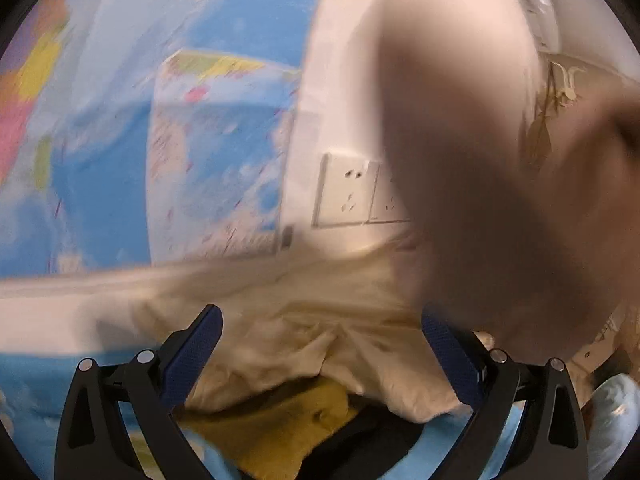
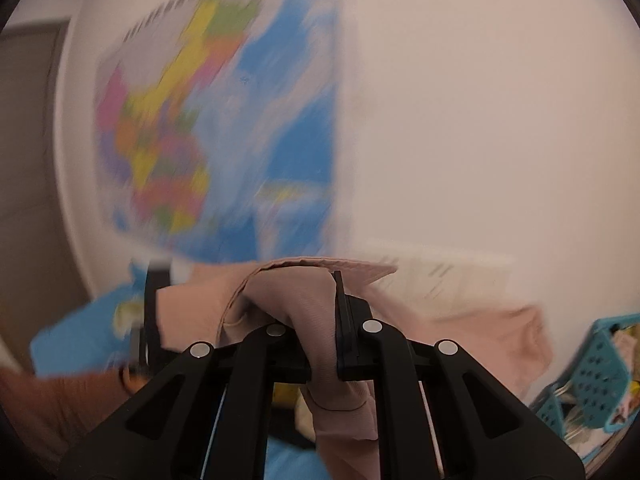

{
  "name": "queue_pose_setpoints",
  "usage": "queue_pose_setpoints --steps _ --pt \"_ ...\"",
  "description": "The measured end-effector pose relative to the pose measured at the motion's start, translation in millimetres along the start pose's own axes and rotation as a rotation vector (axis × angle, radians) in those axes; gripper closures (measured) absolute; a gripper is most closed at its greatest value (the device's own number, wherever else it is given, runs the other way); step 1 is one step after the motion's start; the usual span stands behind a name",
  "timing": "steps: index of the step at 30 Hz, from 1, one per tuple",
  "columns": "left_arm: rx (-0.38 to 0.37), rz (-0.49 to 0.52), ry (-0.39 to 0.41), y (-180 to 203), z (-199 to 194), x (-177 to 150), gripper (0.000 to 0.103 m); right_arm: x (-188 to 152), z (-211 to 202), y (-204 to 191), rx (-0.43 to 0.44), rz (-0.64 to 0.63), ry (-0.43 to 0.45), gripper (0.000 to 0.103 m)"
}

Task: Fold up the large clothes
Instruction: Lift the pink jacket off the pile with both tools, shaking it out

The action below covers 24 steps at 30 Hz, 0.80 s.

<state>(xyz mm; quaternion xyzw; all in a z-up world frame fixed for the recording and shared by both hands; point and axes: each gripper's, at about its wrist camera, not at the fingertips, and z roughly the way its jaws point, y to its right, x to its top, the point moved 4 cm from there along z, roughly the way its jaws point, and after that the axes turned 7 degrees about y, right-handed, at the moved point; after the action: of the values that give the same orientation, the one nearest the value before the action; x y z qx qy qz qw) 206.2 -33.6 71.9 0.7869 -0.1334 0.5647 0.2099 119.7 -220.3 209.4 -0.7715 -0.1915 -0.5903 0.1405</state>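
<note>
While blurred, map (image 2: pixel 216 120) lettering (unreadable).

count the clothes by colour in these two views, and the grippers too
pink garment: 1, clamped in the right gripper
cream garment: 1
yellow garment: 1
black garment: 1
grippers: 2, the left gripper open
total: 4 clothes, 2 grippers

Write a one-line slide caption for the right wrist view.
Right gripper clamped on a bunched pink garment, raised before a blurred wall map.
</note>
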Motion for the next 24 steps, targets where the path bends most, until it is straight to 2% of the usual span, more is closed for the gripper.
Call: queue_pose_setpoints --steps 1,4,6,8,10,11,13,15,16,17,18,19,21,22,23,24 --pt "0.026 -0.005 -0.02 -6 0 -5 0.007 -18 13 -12 0.034 -0.009 -0.048 0.095" --pt "0.186 -0.03 -0.112 -45 5 -34 0.007 -70 49 -44 0.139 -0.01 -0.172 0.093" --pt "0.263 -0.09 -0.182 -74 7 -51 0.008 -109 72 -67 0.188 -0.028 -0.279 0.082" --pt "0.294 -0.172 -0.2 -99 -4 -64 0.008 -144 84 -89 0.231 -0.11 -0.395 0.057" --pt "0.308 -0.204 -0.189 -110 -21 -69 0.008 -161 86 -99 0.213 -0.206 -0.463 0.047" --pt "0.312 -0.209 -0.182 -112 -30 -71 0.008 -165 80 -100 0.207 -0.253 -0.478 0.047" --pt "0.299 -0.234 -0.186 -112 -50 -81 0.008 -160 65 -94 0.237 -0.266 -0.48 0.047" --pt "0.248 -0.258 -0.221 -104 -65 -100 0.008 -139 46 -75 0.207 -0.266 -0.401 0.041" --pt "0.204 -0.266 -0.246 -96 -66 -110 0.008 -125 41 -57 0.117 -0.273 -0.339 0.026" --pt "0.162 -0.273 -0.272 -85 -70 -120 0.008 -112 44 -37 -0.023 -0.278 -0.289 0.01" --pt "0.115 -0.288 -0.311 -71 -71 -134 0.008 -107 49 -26 -0.078 -0.275 -0.266 0.005" --pt "0.08 -0.287 -0.355 -57 -68 -145 0.008 -109 61 -19 -0.079 -0.278 -0.283 0.007" --pt "0.079 -0.255 -0.38 -42 -62 -156 0.008 -125 93 -16 -0.13 -0.368 -0.371 0.015" --pt "0.071 -0.247 -0.394 -35 -59 -161 0.008 -134 105 -20 -0.14 -0.423 -0.405 0.027" --pt "0.061 -0.256 -0.402 -32 -59 -164 0.008 -143 116 -25 -0.114 -0.457 -0.447 0.043" --pt "0.057 -0.278 -0.404 -33 -59 -166 0.008 -149 120 -28 -0.087 -0.459 -0.461 0.052"
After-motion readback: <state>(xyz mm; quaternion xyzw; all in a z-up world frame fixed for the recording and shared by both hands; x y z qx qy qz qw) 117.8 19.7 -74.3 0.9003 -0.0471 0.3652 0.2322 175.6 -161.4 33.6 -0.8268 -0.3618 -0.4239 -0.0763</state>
